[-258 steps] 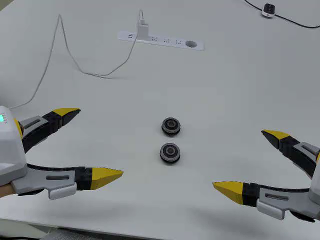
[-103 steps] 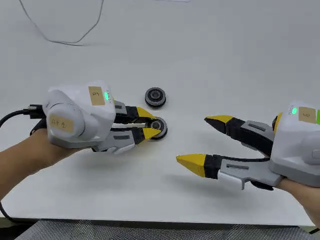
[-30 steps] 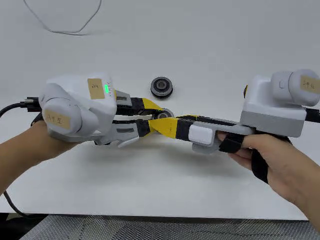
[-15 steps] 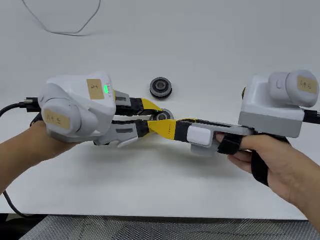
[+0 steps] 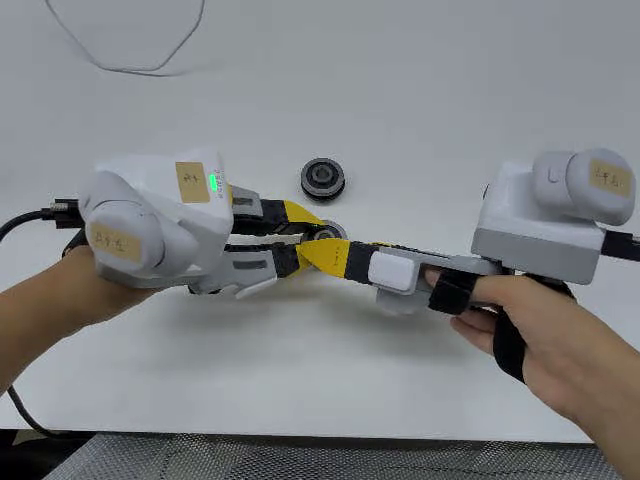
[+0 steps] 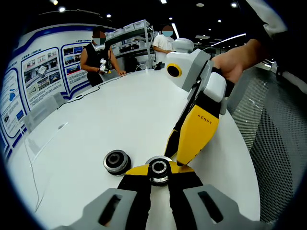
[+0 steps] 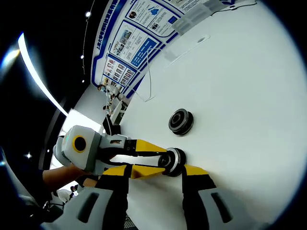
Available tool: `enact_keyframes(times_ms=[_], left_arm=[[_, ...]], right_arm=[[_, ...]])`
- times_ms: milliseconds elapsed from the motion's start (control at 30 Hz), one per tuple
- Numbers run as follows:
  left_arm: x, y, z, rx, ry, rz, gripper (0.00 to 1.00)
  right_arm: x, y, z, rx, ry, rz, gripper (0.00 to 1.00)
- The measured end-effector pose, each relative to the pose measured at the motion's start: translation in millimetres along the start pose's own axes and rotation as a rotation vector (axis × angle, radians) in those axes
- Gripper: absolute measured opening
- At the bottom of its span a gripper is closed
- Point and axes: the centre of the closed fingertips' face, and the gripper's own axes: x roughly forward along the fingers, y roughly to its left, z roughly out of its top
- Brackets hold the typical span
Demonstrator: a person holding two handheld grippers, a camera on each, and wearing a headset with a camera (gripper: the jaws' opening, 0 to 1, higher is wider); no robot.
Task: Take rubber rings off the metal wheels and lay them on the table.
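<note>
As the white table (image 5: 450, 120) spreads below us, we see the left gripper (image 5: 303, 236) and the right gripper (image 7: 165, 170) meet from opposite sides. Both are clamped on the near wheel (image 5: 327, 231), low over the tabletop. The far wheel (image 5: 323, 179) lies apart, just beyond (each black rubber ring (image 6: 159, 163) is on its wheel).

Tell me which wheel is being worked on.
The nearer wheel: the left gripper clamps it and the right gripper straddles it. The farther wheel lies untouched on the table.
</note>
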Motion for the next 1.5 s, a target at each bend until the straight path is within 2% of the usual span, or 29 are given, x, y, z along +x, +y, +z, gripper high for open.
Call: enact_keyframes(times_ms=[133, 167, 233, 367, 533, 700, 733, 800, 867, 1000, 1133, 1333, 1500], left_arm=[[-0.7, 0.7, -0.7, -0.003, 0.001, 0.001, 0.12], [-0.4, -0.4, -0.5, -0.002, 0.001, -0.004, 0.12], [-0.4, -0.8, -0.7, 0.001, 0.002, -0.001, 0.12], [-0.8, -0.6, -2.0, 0.004, 0.001, 0.001, 0.12], [-0.7, -0.4, -3.4, 0.005, 0.003, 0.001, 0.12], [-0.6, -0.4, -4.1, 0.005, 0.003, 0.003, 0.12], [-0.6, -0.4, -4.2, 0.005, 0.004, 0.003, 0.12], [-0.6, -0.5, -4.2, 0.004, 0.004, 0.002, 0.12], [-0.6, -0.6, -4.2, 0.003, 0.003, 0.003, 0.12], [-0.6, -1.0, -3.5, 0.002, 0.003, 0.002, 0.12], [-0.6, -1.2, -2.8, 0.001, 0.001, 0.002, 0.12], [-0.4, -1.3, -2.1, 0.000, 0.000, 0.002, 0.12], [-0.5, -1.1, -1.6, 0.000, 0.000, 0.002, 0.12]], right_arm=[[2.6, 1.3, 6.1, 0.005, -0.030, 0.010, 0.48], [5.6, 3.0, 12.1, 0.017, -0.059, 0.018, 0.51], [8.4, 2.9, 14.6, 0.021, -0.053, 0.018, 0.51], [7.3, 1.8, 12.7, 0.020, -0.036, 0.026, 0.50], [4.1, 3.3, 3.8, -0.043, 0.001, 0.011, 0.50], [2.1, 2.6, -1.5, -0.044, 0.028, 0.003, 0.49], [1.0, 1.2, -12.0, -0.034, 0.084, -0.001, 0.50], [2.4, -0.1, -8.4, -0.059, 0.056, -0.008, 0.49], [2.4, 3.3, -6.2, -0.045, 0.041, 0.007, 0.52], [2.3, 2.6, 1.3, -0.021, 0.002, 0.013, 0.50], [2.0, 0.5, 0.8, -0.019, 0.010, 0.010, 0.47], [-0.9, -3.9, 3.1, 0.030, -0.018, 0.025, 0.43], [-3.3, -11.3, 4.9, 0.048, -0.030, 0.026, 0.35]])
